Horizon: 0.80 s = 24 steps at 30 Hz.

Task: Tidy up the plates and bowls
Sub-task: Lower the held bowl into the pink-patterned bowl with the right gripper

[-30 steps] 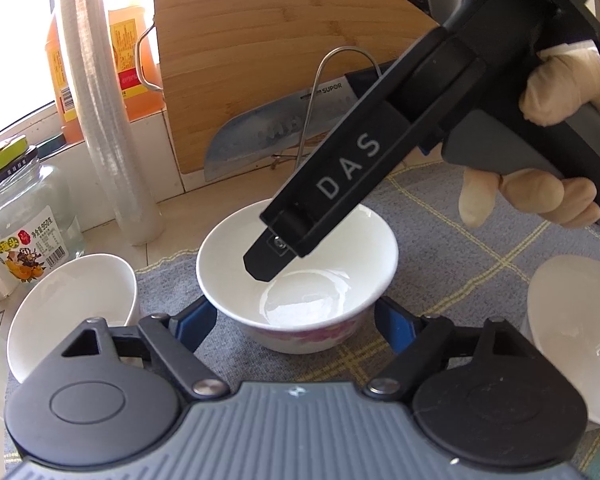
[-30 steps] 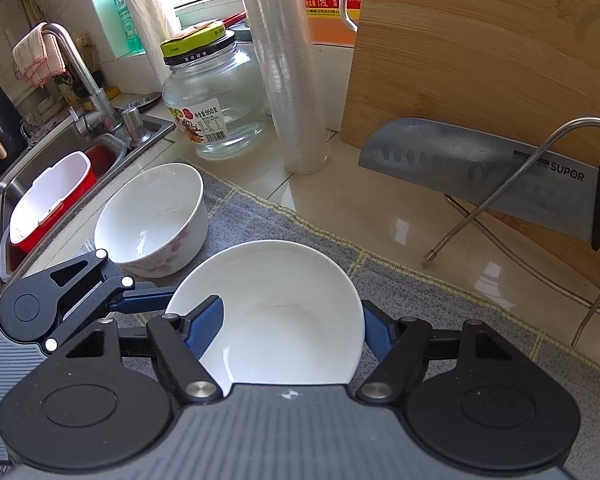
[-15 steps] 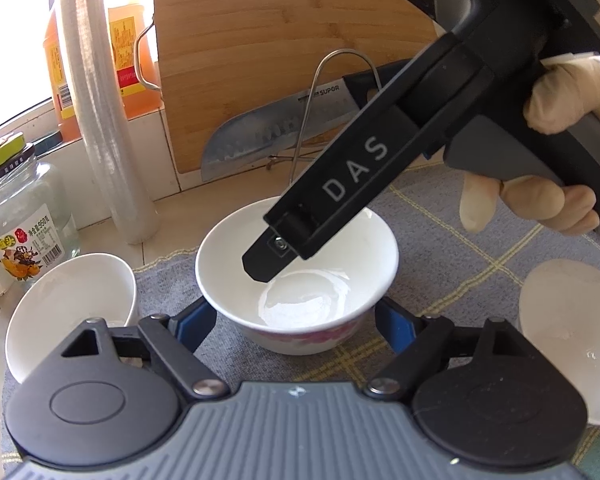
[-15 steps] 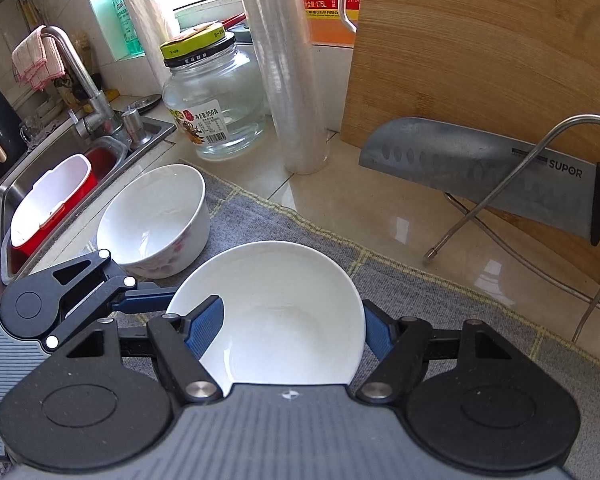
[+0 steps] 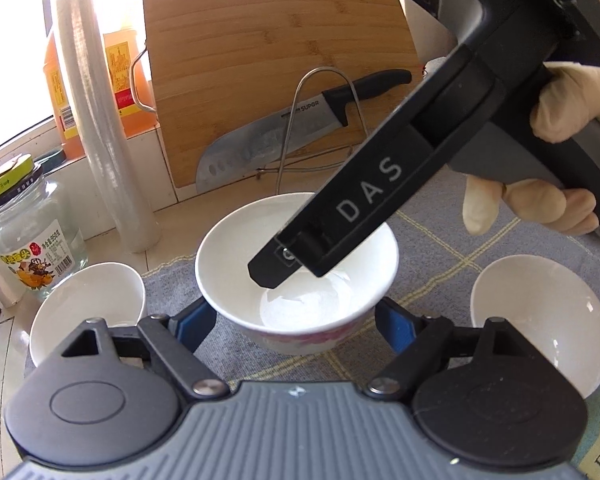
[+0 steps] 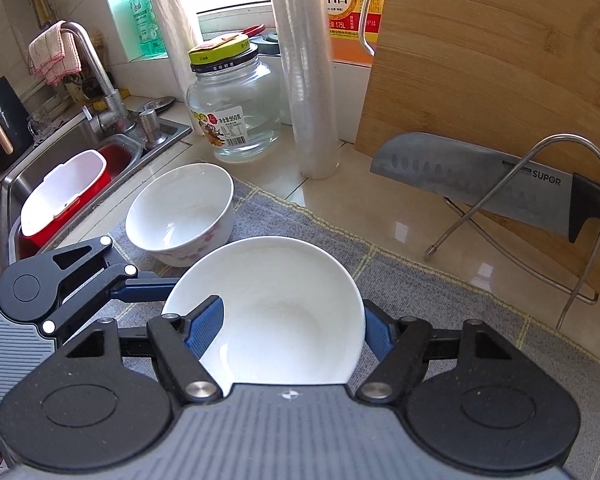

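Note:
A white bowl with pink flowers (image 5: 296,276) stands on the grey mat (image 5: 440,240). My left gripper (image 5: 290,322) is open, its blue fingers on either side of the bowl's near wall. My right gripper (image 6: 294,328) is over the same bowl (image 6: 276,312), one blue finger inside the rim and one outside the right wall; its black finger shows in the left wrist view (image 5: 284,264) reaching into the bowl. A second flowered bowl (image 6: 180,212) stands to the left (image 5: 88,300). A third white bowl (image 5: 540,320) stands to the right.
A glass jar (image 6: 234,108), a plastic wrap roll (image 6: 304,68), an orange bottle (image 6: 348,0) and a bamboo board (image 6: 500,60) with a knife (image 6: 480,176) on a wire stand line the back. A sink (image 6: 60,184) with a red basin lies left.
Both views have shifted slightly; the left wrist view has pulled back a little and now shows more of the right bowl. The grippers stay around the middle bowl.

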Tool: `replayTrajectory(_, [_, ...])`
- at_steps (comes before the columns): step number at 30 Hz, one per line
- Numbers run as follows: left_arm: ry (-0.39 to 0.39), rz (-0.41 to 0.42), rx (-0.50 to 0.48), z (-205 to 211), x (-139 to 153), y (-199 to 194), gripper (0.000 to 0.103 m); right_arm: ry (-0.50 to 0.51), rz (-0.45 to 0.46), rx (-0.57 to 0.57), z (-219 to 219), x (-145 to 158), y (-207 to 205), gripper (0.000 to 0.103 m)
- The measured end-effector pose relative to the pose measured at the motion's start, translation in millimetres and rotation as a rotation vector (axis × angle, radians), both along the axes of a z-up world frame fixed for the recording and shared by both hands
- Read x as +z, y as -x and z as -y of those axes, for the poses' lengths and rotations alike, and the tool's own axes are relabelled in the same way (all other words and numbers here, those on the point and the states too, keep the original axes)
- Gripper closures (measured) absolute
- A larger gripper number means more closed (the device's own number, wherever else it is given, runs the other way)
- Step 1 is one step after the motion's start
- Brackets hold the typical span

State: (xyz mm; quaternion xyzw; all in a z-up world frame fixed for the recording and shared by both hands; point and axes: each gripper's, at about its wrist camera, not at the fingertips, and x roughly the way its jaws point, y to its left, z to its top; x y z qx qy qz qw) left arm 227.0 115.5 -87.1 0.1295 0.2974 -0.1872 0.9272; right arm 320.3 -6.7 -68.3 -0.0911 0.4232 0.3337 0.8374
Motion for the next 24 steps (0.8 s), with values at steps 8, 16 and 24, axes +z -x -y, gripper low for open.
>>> replayTrajectory(8, [-0.023,0.016,-0.008,8,19,25,0.017,0.0,0.025,0.017,6,15,27,0.025])
replayTrajectory(16, [-0.035,0.037,-0.001,21,33,53,0.017,-0.026,0.04,0.028,19,28,54,0.025])
replayTrajectory(24, [-0.032,0.041,-0.004,34,40,75,0.017,-0.046,0.044,0.031,33,35,77,0.025])
